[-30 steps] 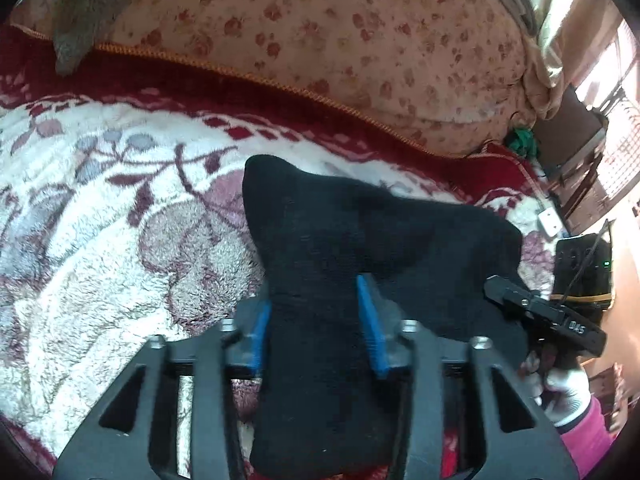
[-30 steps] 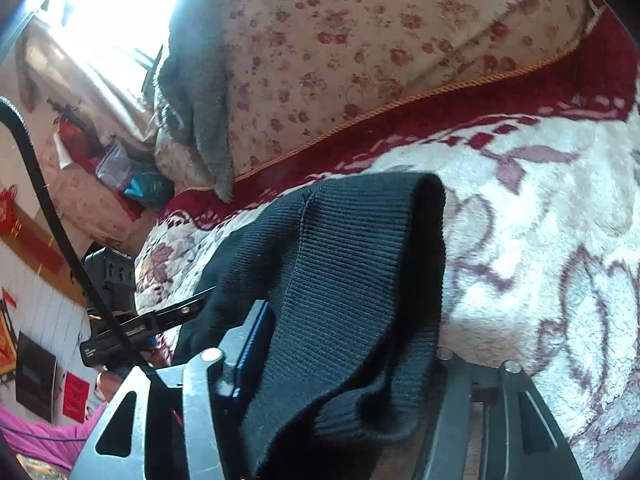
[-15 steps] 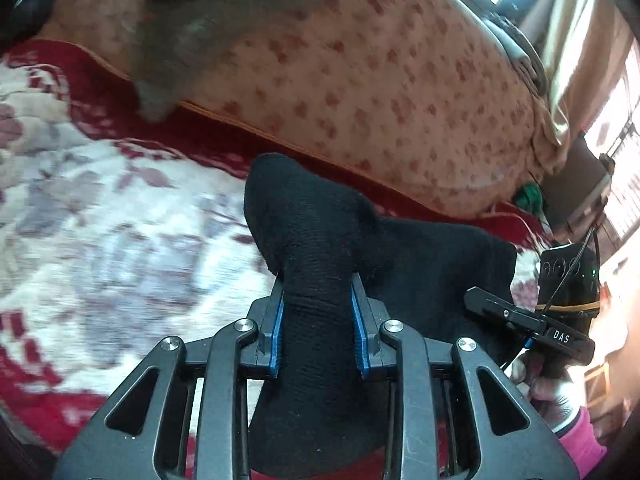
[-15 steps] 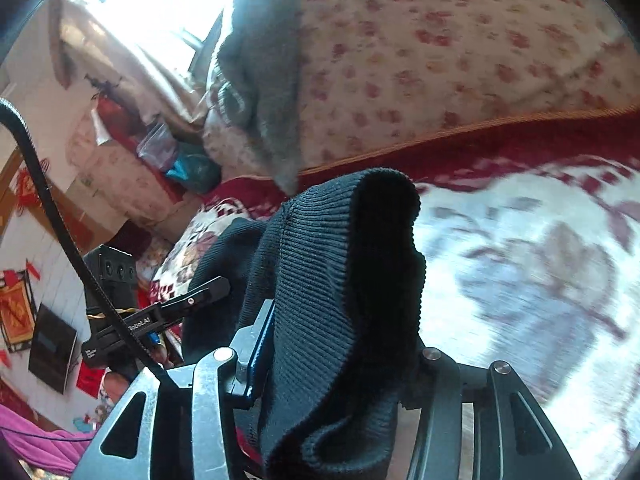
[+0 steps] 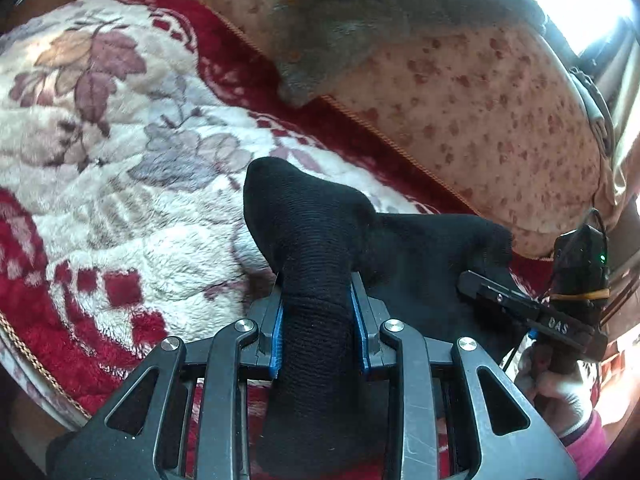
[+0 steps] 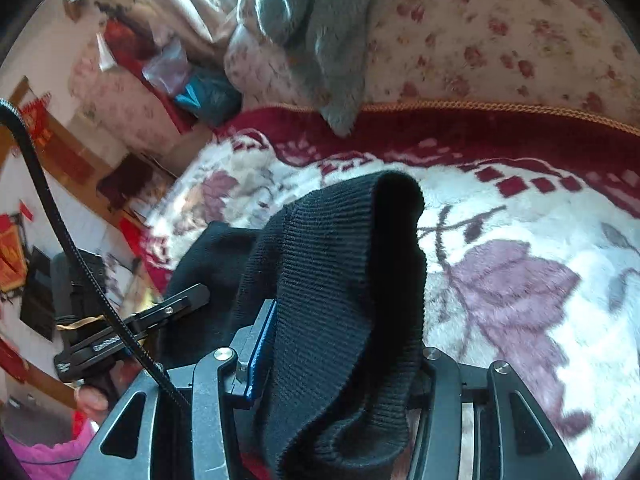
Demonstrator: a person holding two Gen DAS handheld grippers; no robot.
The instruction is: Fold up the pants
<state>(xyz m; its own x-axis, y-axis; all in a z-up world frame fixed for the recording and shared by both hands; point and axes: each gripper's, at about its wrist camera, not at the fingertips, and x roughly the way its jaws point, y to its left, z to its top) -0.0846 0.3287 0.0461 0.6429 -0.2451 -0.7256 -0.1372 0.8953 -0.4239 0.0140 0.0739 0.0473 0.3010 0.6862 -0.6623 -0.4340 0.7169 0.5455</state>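
Observation:
The black knit pants (image 5: 312,248) hang bunched between my two grippers above a red and white floral blanket (image 5: 120,184). My left gripper (image 5: 318,320) is shut on a thick fold of the pants, blue pads pressing both sides. My right gripper (image 6: 340,344) is shut on the ribbed edge of the pants (image 6: 344,248), which drapes over its jaws and hides the right finger. The right gripper (image 5: 532,312) shows at the right of the left wrist view, and the left gripper (image 6: 132,328) shows at the left of the right wrist view.
A large floral-print cushion (image 5: 480,92) lies behind the blanket with a grey cloth (image 5: 360,20) draped over it. The blanket's corded edge (image 5: 24,344) runs at the lower left. Room clutter and red hangings (image 6: 48,168) lie beyond the bed's left side.
Both grippers have lifted and swung with the pants. The left gripper closed from open onto the fold. The views now look farther across the blanket.

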